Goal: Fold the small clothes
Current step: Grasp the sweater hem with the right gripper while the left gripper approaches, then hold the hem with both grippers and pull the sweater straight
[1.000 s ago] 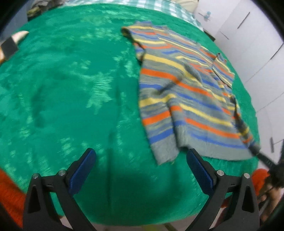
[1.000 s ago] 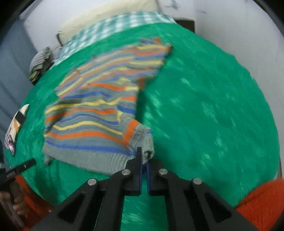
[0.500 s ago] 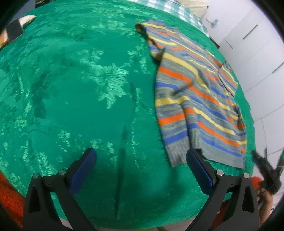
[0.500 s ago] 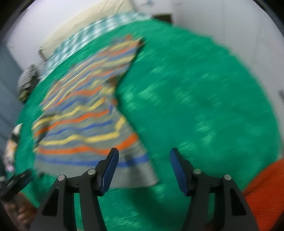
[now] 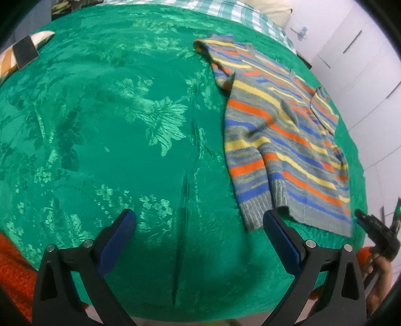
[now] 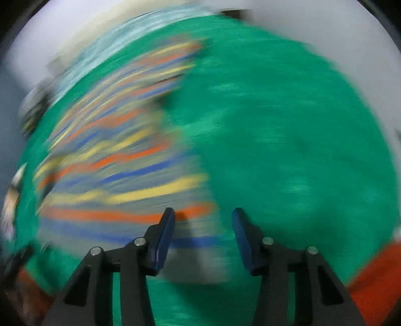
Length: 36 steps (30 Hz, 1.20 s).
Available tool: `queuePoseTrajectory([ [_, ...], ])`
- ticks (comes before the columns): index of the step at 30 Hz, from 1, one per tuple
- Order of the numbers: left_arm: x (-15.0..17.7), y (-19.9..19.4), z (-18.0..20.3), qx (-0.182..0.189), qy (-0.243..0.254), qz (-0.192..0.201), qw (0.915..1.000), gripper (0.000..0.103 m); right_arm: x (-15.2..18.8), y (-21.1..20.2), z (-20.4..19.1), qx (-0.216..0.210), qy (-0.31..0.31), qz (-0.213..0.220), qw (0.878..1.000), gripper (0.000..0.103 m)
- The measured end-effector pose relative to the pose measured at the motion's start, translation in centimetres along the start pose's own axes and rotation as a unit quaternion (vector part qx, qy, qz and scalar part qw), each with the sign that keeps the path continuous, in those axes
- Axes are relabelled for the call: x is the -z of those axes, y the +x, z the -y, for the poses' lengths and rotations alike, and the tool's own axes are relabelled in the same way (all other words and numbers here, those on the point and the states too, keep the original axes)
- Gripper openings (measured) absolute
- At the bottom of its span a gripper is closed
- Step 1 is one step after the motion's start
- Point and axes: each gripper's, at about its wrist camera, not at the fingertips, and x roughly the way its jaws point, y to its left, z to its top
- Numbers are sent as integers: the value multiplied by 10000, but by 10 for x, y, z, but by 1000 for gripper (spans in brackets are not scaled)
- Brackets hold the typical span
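A small knitted sweater (image 5: pixel 283 130) with grey, orange, yellow and blue stripes lies spread flat on the green bedspread (image 5: pixel 112 125), its ribbed hem toward me. My left gripper (image 5: pixel 198 220) is open wide over bare green cloth, and its right finger sits just beside the hem's near corner. The right wrist view is badly blurred. In it the sweater (image 6: pixel 120 160) fills the left side. My right gripper (image 6: pixel 203 215) hovers over the hem's right corner; its jaws are closing, with nothing pressed between the pads. Its black tip (image 5: pixel 376 225) also shows at the left view's right edge.
A patterned cushion (image 5: pixel 22 52) lies at the bed's far left. A checked sheet (image 5: pixel 240 12) covers the head end. White cupboard doors (image 5: pixel 363 50) stand to the right. Orange sleeves (image 5: pixel 12 270) frame the near edge of the bed.
My right gripper let go of the sweater's hem corner and opened, then narrowed a little while swinging sideways. The lifted corner now lies flat. The left gripper stayed open and drifted slightly.
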Motion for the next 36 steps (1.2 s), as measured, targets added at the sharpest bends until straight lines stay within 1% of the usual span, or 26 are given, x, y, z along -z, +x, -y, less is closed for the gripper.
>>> queuePoseTrajectory([
  [1, -2, 4, 0, 78, -49, -50, 9999, 101, -2, -7, 9, 2, 76, 120, 9999, 48],
  [3, -6, 13, 6, 113, -55, -154, 9998, 100, -4, -20, 23, -157, 129, 303, 9993, 48],
  [4, -8, 16, 12, 115, 15, -150, 9998, 99, -3, -24, 25, -232, 115, 343, 9991, 49],
  [6, -9, 20, 24, 130, 213, -170, 9995, 95, 1, -26, 25, -566, 72, 303, 9979, 49],
  [8, -8, 23, 32, 96, 343, -216, 9991, 78, 9, -22, 14, -905, 18, 155, 9958, 49],
  [9, -8, 25, 36, 99, 409, -237, 9988, 73, 10, -18, 10, -1080, -25, 77, 9941, 49],
  [10, -6, 28, 42, 101, 498, -279, 9983, 64, 12, -18, 6, -1188, -69, 31, 9929, 49],
  [11, -6, 30, 45, 72, 564, -299, 9979, 50, 13, -16, 2, -1238, -130, -11, 9922, 49],
  [12, -5, 32, 47, 64, 611, -311, 9976, 40, 15, -15, -4, -1200, -198, -62, 9926, 49],
  [13, -5, 34, 51, 150, 663, -374, 9970, 13, 15, -12, -13, -1116, -244, -107, 9934, 49],
  [14, -4, 36, 52, 315, 655, -473, 9962, 6, 15, -8, -16, -1007, -288, -177, 9943, 49],
  [15, -5, 36, 54, 349, 626, -508, 9961, 5, 16, -4, -17, -940, -318, -252, 9947, 49],
  [16, -5, 34, 57, 293, 679, -486, 9961, 5, 16, 1, -18, -959, -370, -363, 9940, 49],
  [18, -6, 29, 56, 355, 683, -517, 9957, 5, 18, 16, -25, -1161, -606, -667, 9891, 49],
  [19, -7, 25, 54, 414, 640, -533, 9957, 4, 20, 19, -29, -1198, -749, -702, 9875, 42],
  [20, -8, 20, 51, 463, 604, -547, 9956, 4, 19, 19, -29, -1238, -798, -708, 9865, 12],
  [21, -10, 9, 46, 510, 585, -557, 9954, 4, 19, 16, -30, -1429, -807, -780, 9834, 4],
  [24, -11, -20, 35, 559, 710, -615, 9940, 4, 17, -2, -31, -1582, -921, -800, 9798, 4],
  [27, -8, -39, 29, 561, 886, -742, 9917, 4, 14, -22, -27, -1812, -712, -917, 9766, 4],
  [28, -5, -45, 27, 559, 989, -781, 9904, 4, 12, -27, -27, -1827, -695, -952, 9761, 4],
  [31, 0, -39, 25, 384, 1107, -929, 9888, 4, 13, -33, -35, -1586, -904, -1066, 9774, 4],
  [33, 1, -24, 21, 310, 981, -1017, 9895, 4, 15, -22, -37, -1468, -996, -1126, 9777, 4],
  [34, 1, -18, 20, 352, 876, -1062, 9899, 4, 16, -15, -36, -1471, -979, -1155, 9775, 5],
  [36, 1, -10, 17, 439, 706, -1141, 9900, 4, 18, 3, -32, -1591, -754, -1283, 9760, 10],
])
